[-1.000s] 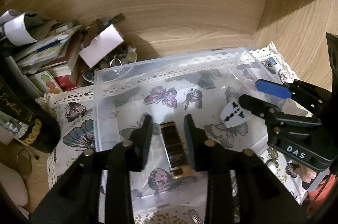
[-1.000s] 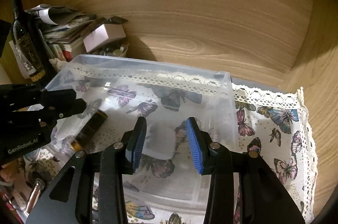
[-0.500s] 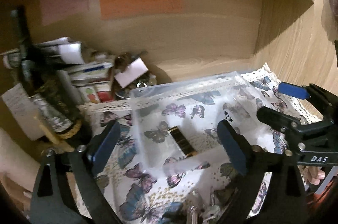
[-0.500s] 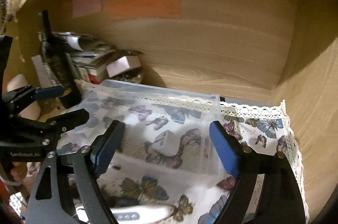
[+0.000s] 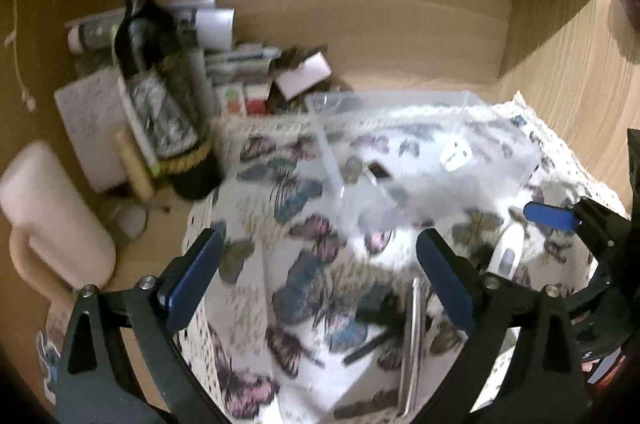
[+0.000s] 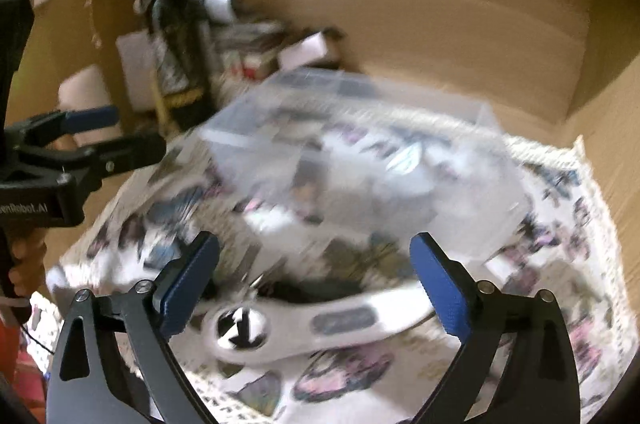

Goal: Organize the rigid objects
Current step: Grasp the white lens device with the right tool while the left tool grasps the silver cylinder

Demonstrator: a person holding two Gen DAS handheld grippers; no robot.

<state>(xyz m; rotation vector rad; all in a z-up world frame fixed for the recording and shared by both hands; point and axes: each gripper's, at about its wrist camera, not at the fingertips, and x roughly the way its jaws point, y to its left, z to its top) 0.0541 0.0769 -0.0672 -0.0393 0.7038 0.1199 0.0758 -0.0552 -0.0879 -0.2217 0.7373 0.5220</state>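
Left claw [image 5: 316,264]: jaws opening, wide apart, nothing between the pads. Right claw [image 6: 314,270]: jaws opening, wide apart, empty, above a white handheld device [image 6: 320,324] lying on the butterfly cloth [image 5: 304,284]. Beyond stands the clear plastic bin [image 5: 420,160], holding a white adapter [image 5: 456,156] and a small dark object [image 5: 378,170]. A wine bottle [image 5: 160,76] stands far left.

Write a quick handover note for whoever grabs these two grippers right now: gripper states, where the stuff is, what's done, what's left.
Left gripper: jaws opening, nothing between them.
Right gripper: jaws opening, empty, above the white handheld device.
Clear plastic bin on the butterfly cloth holds a white plug adapter and a small dark item.
Left: white device, metal utensil, and dark bits beside it, lying in front of the bin.
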